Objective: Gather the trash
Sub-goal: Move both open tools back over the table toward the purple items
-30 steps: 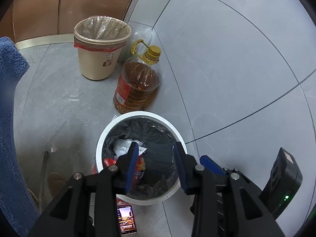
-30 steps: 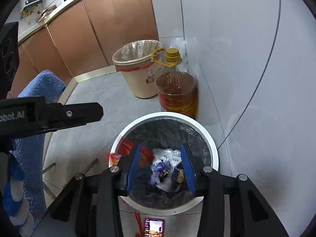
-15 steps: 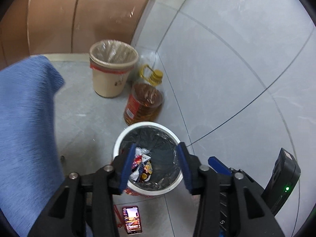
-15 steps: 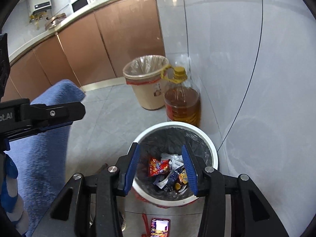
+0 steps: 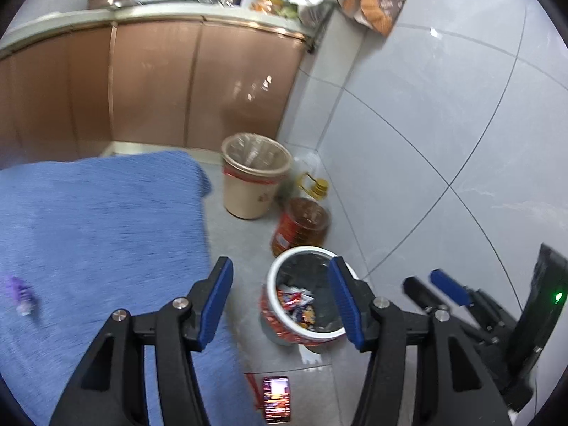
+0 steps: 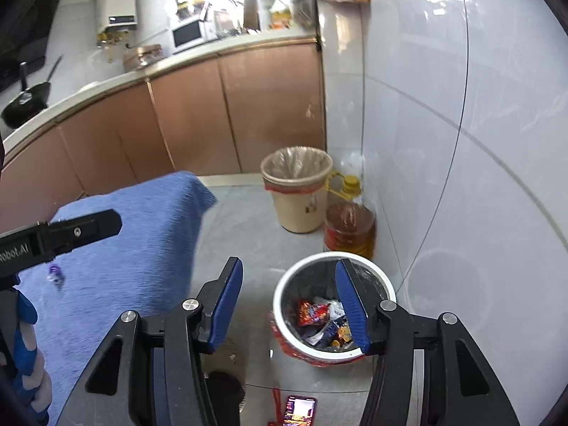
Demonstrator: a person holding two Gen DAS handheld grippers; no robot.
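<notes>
A white-rimmed bin with a black liner [image 5: 284, 266] [image 6: 284, 287] stands on the floor by the tiled wall. Snack wrappers [image 5: 296, 303] [image 6: 314, 312] lie inside it. My left gripper [image 5: 280, 301] is open and empty, high above the bin. My right gripper [image 6: 289, 305] is open and empty, also well above the bin. A small purple piece [image 5: 17, 293] [image 6: 55, 273] lies on the blue cloth [image 5: 99, 234] [image 6: 117, 248] at the left.
A beige bin with a clear liner [image 5: 254, 177] [image 6: 296, 191] and a large oil bottle [image 5: 301, 223] [image 6: 349, 223] stand against the wall behind the white bin. A phone [image 5: 277, 397] [image 6: 300, 410] lies on the floor. Brown kitchen cabinets [image 5: 159, 85] run along the back.
Both grippers have risen and pulled back from the bin, which now looks smaller. The blue cloth and kitchen counter have come into view. Both grippers stay open.
</notes>
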